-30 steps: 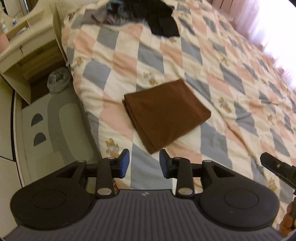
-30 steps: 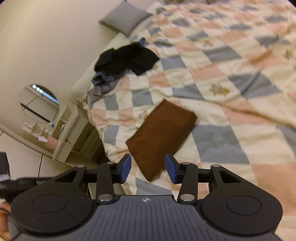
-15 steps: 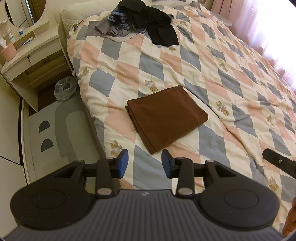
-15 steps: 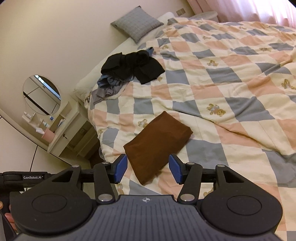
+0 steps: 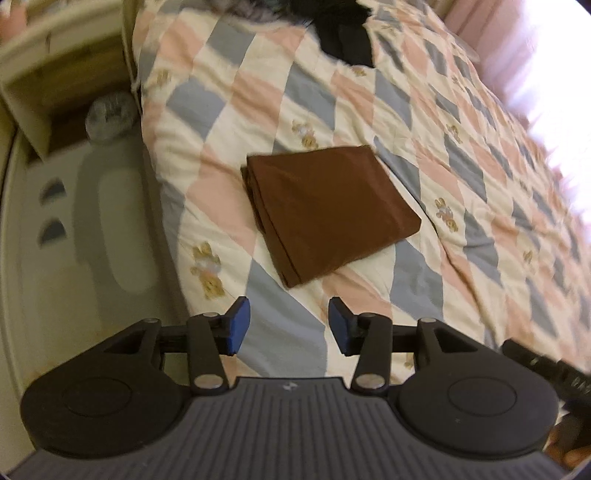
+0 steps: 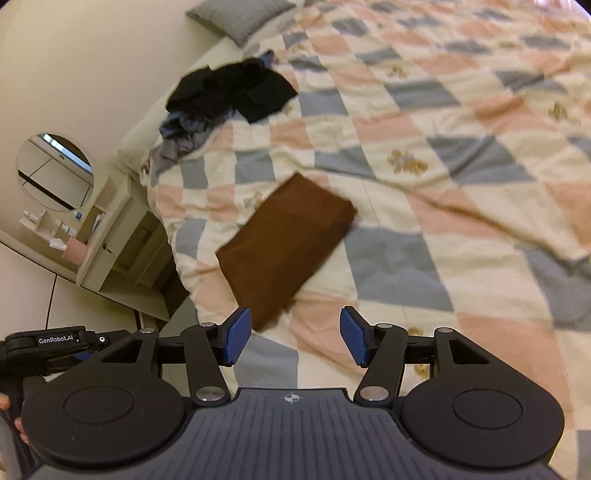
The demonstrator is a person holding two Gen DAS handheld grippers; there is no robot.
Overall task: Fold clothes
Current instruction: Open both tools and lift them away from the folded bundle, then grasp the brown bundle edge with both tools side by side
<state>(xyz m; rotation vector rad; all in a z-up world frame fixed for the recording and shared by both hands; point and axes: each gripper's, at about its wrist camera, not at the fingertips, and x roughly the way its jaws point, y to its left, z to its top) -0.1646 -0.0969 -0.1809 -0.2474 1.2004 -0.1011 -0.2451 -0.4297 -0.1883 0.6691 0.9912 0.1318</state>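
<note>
Left wrist view: the left hand-held gripper (image 5: 289, 325) hangs above the near edge of the bed (image 5: 424, 122), its blue pads wide apart with nothing between them. The bed's side edge runs up the frame just left of centre; beyond it lies floor with a pale rug (image 5: 110, 221), a bagged bin (image 5: 110, 116) and a cream nightstand (image 5: 48, 85) near the bed's head corner. To the right the checked quilt spreads broad and bare toward the bright window side. The brown folded garment (image 5: 328, 214) lies flat on the quilt close to the bed's side edge, just ahead of the pads but apart from them. It is a neat rectangle, with stacked layer edges showing along its left side. A dark clothes pile (image 5: 343, 33) sits well apart at the far end, cut by the frame top.

Right wrist view: the right hand-held gripper (image 6: 293, 341) also stands wide, holding nothing, over the quilt. The brown folded garment (image 6: 286, 247) lies ahead and slightly left, blurred, its near corner close to the left pad in the picture. The dark clothes pile (image 6: 229, 92) rests near the bed's head, beside a grey pillow (image 6: 240, 14). Left of the bed stand the nightstand (image 6: 122, 236) and a round mirror (image 6: 55, 171). The left hand-held gripper's body (image 6: 55, 345) shows at the left edge.
</note>
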